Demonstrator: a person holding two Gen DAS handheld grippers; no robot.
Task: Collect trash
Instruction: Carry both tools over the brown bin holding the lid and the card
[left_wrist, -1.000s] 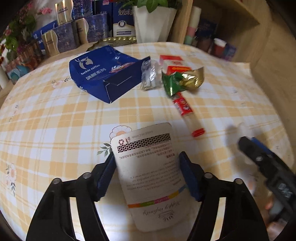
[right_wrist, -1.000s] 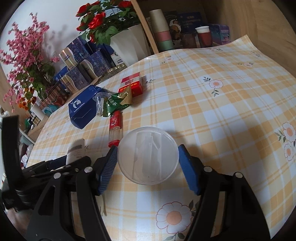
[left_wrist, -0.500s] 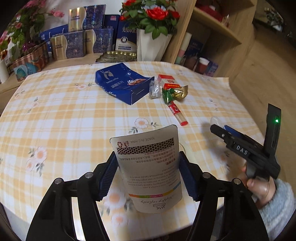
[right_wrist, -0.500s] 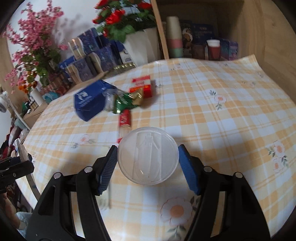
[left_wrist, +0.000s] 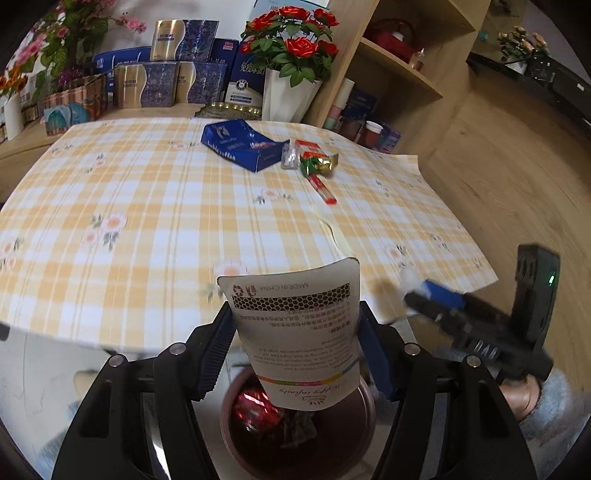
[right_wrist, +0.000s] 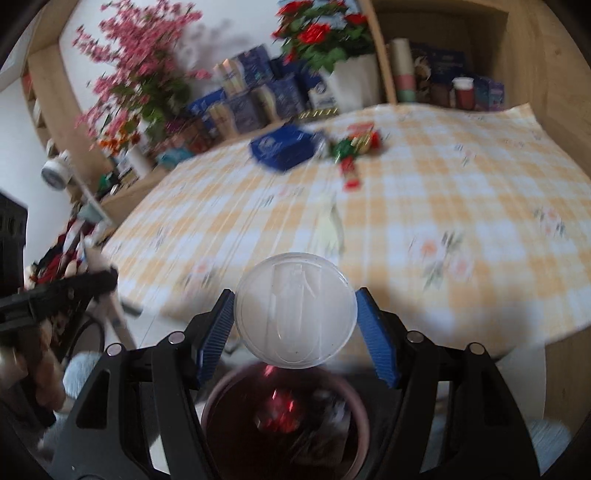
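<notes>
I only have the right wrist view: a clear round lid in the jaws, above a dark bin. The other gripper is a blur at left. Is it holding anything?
Observer: Yes, the left gripper is shut on a white printed pouch.
Operator: Over the bin too?
Observer: Seemingly: its camera shows the pouch's lower end across the dark red bin.
Operator: What's beside the blue box? Blurred here.
Observer: A crumpled clear wrapper, at the blue box's right end.

My right view smeared across the table (right_wrist: 461, 192), blue box (right_wrist: 284, 147) lettering unreadable, bin (left_wrist: 295, 435) below table edge partly hidden by pouch (left_wrist: 299, 332), its contents indistinct
</notes>
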